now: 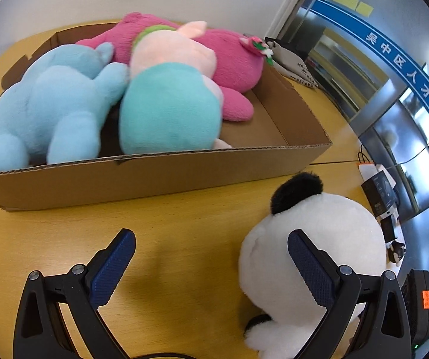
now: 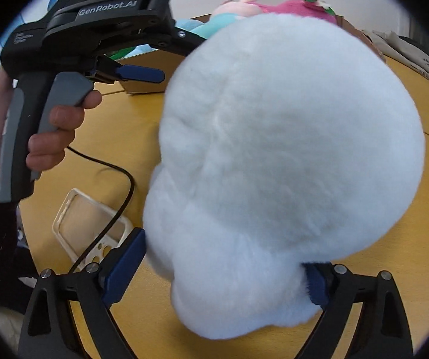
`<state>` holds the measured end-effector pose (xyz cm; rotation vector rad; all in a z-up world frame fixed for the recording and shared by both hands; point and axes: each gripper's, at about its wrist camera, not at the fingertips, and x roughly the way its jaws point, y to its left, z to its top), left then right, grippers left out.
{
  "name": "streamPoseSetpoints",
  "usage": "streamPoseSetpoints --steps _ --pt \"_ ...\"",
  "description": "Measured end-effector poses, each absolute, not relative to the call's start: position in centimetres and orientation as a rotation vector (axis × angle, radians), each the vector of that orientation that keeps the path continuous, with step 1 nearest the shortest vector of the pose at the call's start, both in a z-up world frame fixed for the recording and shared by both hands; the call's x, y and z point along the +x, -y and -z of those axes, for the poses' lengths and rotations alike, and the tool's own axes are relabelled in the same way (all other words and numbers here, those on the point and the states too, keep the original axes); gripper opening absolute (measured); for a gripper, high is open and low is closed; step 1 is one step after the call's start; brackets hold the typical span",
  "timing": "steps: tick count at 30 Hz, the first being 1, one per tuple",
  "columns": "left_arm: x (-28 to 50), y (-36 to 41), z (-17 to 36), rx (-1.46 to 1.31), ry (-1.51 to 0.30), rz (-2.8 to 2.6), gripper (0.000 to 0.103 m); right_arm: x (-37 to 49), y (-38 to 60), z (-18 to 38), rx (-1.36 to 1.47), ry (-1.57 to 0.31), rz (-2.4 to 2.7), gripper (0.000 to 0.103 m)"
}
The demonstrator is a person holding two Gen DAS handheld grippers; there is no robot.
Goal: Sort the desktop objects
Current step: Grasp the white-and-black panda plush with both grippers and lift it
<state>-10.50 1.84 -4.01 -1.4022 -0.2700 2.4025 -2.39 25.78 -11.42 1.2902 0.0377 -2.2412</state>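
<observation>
Jaws of the right gripper (image 2: 214, 275) clamp the white panda plush (image 2: 289, 149) on the tabletop (image 1: 184, 224), just outside the cardboard box (image 1: 154, 173); the left gripper's (image 1: 211, 266) jaws gape empty. Blue (image 1: 52, 104), teal-and-pink (image 1: 169, 101) and magenta (image 1: 232, 59) plushes already lie boxed, leaving the panda out.

Each tool is black with two arms that end in ribbed dark blue pads (image 1: 115, 266) and carry silver screws. The left tool (image 2: 142, 73) has a grey handle, a grey trigger, white "GenRobot.AI" lettering on top and a black cable (image 2: 115, 209) below it. The hand (image 2: 49, 137) behind it wears a dark sleeve.
</observation>
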Motion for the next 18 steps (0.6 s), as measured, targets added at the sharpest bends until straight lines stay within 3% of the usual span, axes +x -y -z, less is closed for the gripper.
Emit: streamPoseSetpoints --steps 4,9,12,13,16,18 --pt "-10.8 -1.3 3.8 -1.358 0.281 -2.35 0.103 -1.9 -27.4 10.2 1.276 -0.001 2.249 0.095" --pt "-12.3 -4.9 4.8 -1.318 0.2 -2.184 0.103 -3.5 -31.8 8.3 1.26 0.17 2.34 0.095" --pt "-12.9 -5.2 5.3 -1.319 0.247 -2.157 0.103 -5.2 -32.3 8.4 1.257 0.25 2.319 0.095" --pt "-13.0 -5.2 5.6 -1.324 0.257 -2.15 0.101 -5.7 -32.0 8.7 1.259 0.268 2.299 0.095" --pt "-13.2 -4.7 6.0 -1.333 0.321 -2.097 0.082 -6.4 -30.8 9.2 1.255 0.269 2.289 0.095" --pt "-12.9 -4.0 5.5 -1.309 0.321 -2.095 0.078 -6.7 -30.6 9.3 1.238 0.257 2.288 0.094"
